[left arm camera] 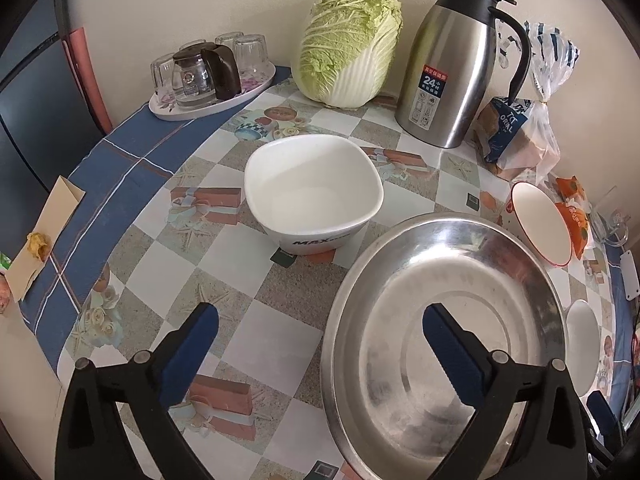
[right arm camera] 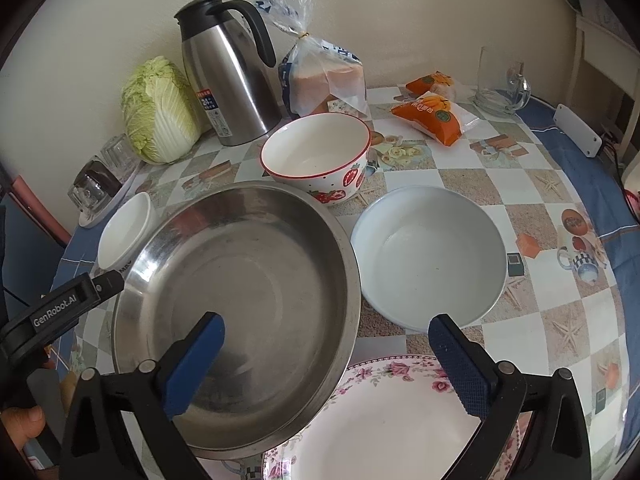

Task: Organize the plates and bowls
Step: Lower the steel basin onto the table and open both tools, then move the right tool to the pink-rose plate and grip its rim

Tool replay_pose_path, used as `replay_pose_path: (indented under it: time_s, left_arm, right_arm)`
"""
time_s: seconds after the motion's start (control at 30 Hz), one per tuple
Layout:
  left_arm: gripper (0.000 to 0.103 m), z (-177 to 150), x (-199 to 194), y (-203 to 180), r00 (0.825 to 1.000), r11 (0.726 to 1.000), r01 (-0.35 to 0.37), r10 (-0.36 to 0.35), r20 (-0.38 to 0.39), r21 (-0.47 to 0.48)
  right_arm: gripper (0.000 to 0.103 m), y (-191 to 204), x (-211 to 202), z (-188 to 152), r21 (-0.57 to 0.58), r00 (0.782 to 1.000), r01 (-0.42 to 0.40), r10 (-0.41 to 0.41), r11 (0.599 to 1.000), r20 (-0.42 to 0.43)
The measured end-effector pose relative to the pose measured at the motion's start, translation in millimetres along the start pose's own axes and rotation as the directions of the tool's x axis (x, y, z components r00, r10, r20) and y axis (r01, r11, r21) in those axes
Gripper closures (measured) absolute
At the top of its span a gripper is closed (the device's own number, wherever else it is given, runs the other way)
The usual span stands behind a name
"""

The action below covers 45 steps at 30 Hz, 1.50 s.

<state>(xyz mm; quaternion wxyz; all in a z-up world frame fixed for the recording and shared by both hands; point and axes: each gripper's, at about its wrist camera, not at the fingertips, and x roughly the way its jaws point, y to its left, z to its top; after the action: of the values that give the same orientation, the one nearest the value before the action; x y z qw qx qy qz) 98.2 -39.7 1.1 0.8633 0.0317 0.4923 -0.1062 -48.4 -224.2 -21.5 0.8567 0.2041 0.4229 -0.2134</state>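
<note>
A large steel bowl (left arm camera: 440, 320) (right arm camera: 248, 312) sits at the table's front, resting partly on a floral plate (right arm camera: 384, 420). A white square bowl marked MAX (left arm camera: 312, 196) (right arm camera: 124, 228) stands to its left. A strawberry bowl with a red rim (right arm camera: 320, 156) (left arm camera: 540, 224) stands behind it, and a plain white bowl (right arm camera: 428, 256) to its right. My left gripper (left arm camera: 320, 344) is open, straddling the steel bowl's left rim. My right gripper (right arm camera: 326, 356) is open over the steel bowl's right rim and the plate. The left gripper's body also shows in the right wrist view (right arm camera: 60, 312).
A steel thermos jug (left arm camera: 456, 64) (right arm camera: 228, 68), a cabbage (left arm camera: 348, 40) (right arm camera: 160, 108), bagged bread (right arm camera: 320, 76) and orange snack packs (right arm camera: 436, 116) line the back wall. A tray of glasses (left arm camera: 208, 76) stands at back left, a glass mug (right arm camera: 500, 84) at back right.
</note>
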Motion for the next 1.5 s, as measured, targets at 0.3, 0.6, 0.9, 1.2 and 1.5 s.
replay_pose_path:
  time_s: [0.3, 0.6, 0.9, 1.2, 1.5]
  left_arm:
    - [0.001, -9.8, -22.9, -11.4, 0.999, 1.0, 0.022, -0.023, 0.029, 0.021]
    - [0.001, -28.8, -43.0, -24.8, 0.996, 0.996, 0.087, -0.088, 0.024, 0.03]
    - [0.001, -44.5, -54.7, -46.6, 0.983, 0.978, 0.184, -0.182, -0.031, 0.099]
    - [0.001, -66.8, -60.4, -68.1, 0.963, 0.953, 0.259, -0.242, -0.115, 0.16]
    - [0.001, -84.1, -53.6, -74.8, 0.933, 0.94, 0.32, -0.292, -0.209, 0.117]
  right_arm:
    - [0.0, -4.5, -24.6, -0.9, 0.002, 0.996, 0.059, -0.059, 0.998, 0.064]
    - [0.0, -11.1, -40.5, -12.1, 0.017, 0.991, 0.11, -0.111, 0.994, 0.08]
    - [0.0, -23.9, -45.0, -27.4, 0.043, 0.986, 0.161, -0.163, 0.986, 0.048]
    - [0.0, -44.9, -46.3, -47.6, 0.077, 0.982, 0.187, -0.185, 0.979, -0.028]
    - [0.0, -65.1, -46.8, -60.5, 0.144, 0.979, 0.198, -0.188, 0.969, -0.081]
